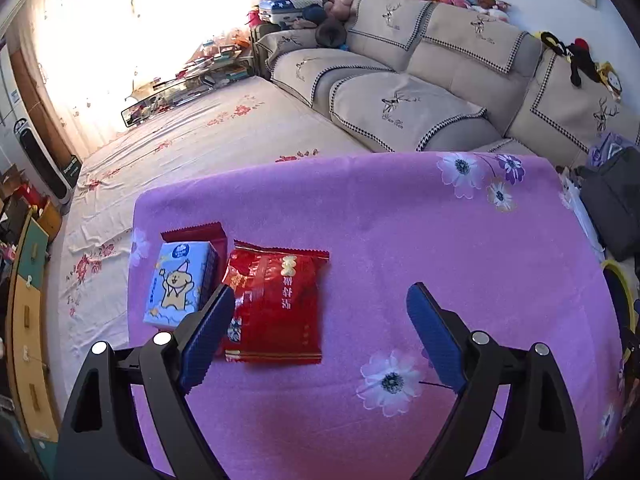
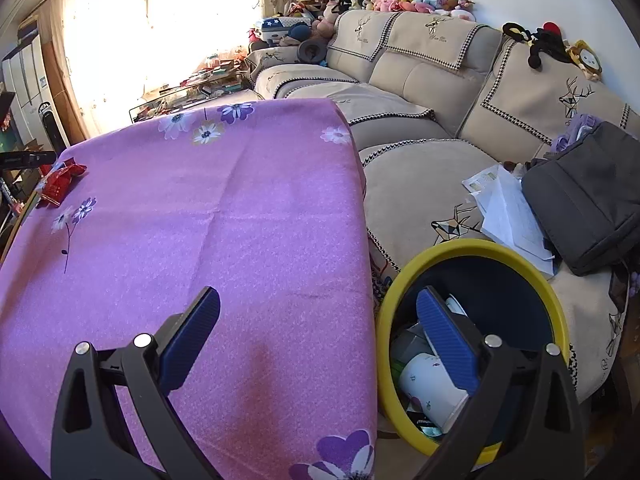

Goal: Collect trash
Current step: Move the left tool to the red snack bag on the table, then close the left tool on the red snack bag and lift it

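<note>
A red snack wrapper (image 1: pixel 276 304) lies flat on the purple flowered tablecloth (image 1: pixel 400 232). Touching its left side is a blue tissue pack with a cartoon animal (image 1: pixel 182 282), and a second red wrapper (image 1: pixel 196 234) shows behind that pack. My left gripper (image 1: pixel 320 300) hovers above the cloth, open wide, its left finger over the wrapper's lower left corner; nothing sits between the pads. My right gripper (image 2: pixel 318 304) is open too, straddling the table's right edge above a yellow-rimmed bin (image 2: pixel 460 246) with paper cups and scraps inside. The red wrapper (image 2: pixel 60 182) appears far left in the right wrist view.
A beige sofa (image 2: pixel 420 80) runs behind and right of the table, with a grey bag (image 2: pixel 592 196) and loose papers (image 2: pixel 508 208) on its seat. Plush toys line the sofa back. A bed with a flowered sheet (image 1: pixel 192 136) lies beyond the table.
</note>
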{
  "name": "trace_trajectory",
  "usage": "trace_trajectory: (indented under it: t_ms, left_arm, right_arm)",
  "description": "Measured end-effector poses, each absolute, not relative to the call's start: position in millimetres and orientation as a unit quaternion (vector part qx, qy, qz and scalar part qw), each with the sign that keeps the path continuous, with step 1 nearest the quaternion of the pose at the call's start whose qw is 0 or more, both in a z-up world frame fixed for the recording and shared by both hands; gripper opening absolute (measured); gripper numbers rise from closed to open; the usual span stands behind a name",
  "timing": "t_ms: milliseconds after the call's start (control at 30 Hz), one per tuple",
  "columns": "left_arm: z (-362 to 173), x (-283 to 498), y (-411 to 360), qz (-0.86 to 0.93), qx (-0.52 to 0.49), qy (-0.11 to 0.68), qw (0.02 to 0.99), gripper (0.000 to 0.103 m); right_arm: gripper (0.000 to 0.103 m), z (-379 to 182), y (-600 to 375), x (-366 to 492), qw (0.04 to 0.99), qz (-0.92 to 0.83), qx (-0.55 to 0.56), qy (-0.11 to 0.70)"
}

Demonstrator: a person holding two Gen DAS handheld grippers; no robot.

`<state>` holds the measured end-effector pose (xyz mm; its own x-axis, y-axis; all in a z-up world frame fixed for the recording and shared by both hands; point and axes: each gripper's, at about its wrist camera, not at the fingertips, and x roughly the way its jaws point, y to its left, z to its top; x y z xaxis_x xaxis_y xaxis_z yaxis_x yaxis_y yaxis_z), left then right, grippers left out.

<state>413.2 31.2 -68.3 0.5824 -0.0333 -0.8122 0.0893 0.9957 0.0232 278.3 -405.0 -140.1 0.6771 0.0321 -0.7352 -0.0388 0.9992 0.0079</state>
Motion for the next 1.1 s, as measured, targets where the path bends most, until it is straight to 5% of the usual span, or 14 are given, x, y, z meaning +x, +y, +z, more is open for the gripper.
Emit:
trace_trajectory:
  t_ms: [467,933,1100]
  left_arm:
    - [-112,455,45,-0.038,0.061,0.541,0.838,0.083]
    - [-125,464,43,0.021,0.09,0.533,0.841,0.083]
    - [-134,468,36,0.01,0.082,0.54,0.837,0.056]
  right_arm:
    - [0.094,-145,-401,284,0.912,0.03,-0.002,0.408]
    - [0.094,-143,-397,288,0.912,0.038,-0.007,0.408]
    - [0.094,-142,-398,285,0.912,0.038,-0.007,0.407]
